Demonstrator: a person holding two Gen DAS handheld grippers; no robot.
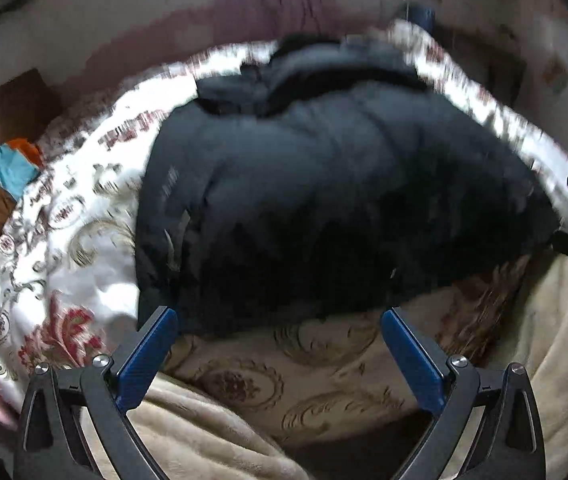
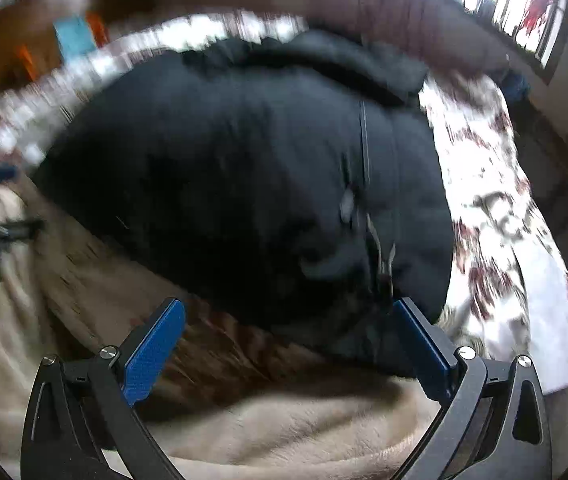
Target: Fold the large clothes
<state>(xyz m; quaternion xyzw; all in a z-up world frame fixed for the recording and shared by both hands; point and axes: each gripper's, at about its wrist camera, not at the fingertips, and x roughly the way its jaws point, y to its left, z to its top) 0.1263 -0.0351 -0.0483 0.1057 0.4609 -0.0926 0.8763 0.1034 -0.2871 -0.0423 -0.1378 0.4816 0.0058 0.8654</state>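
Note:
A large black puffer jacket lies spread on a bed with a floral quilt. It fills the middle of the right wrist view too, with its zipper running down the right side. My left gripper is open and empty, just short of the jacket's near hem. My right gripper is open and empty at the near hem, its right finger close to the zipper end. Each gripper shows at the other view's edge. Both views are motion blurred.
A beige fleece blanket covers the bed's near edge below both grippers. A wooden piece with blue and orange items stands at the left. Windows and a dark red curtain are beyond the bed.

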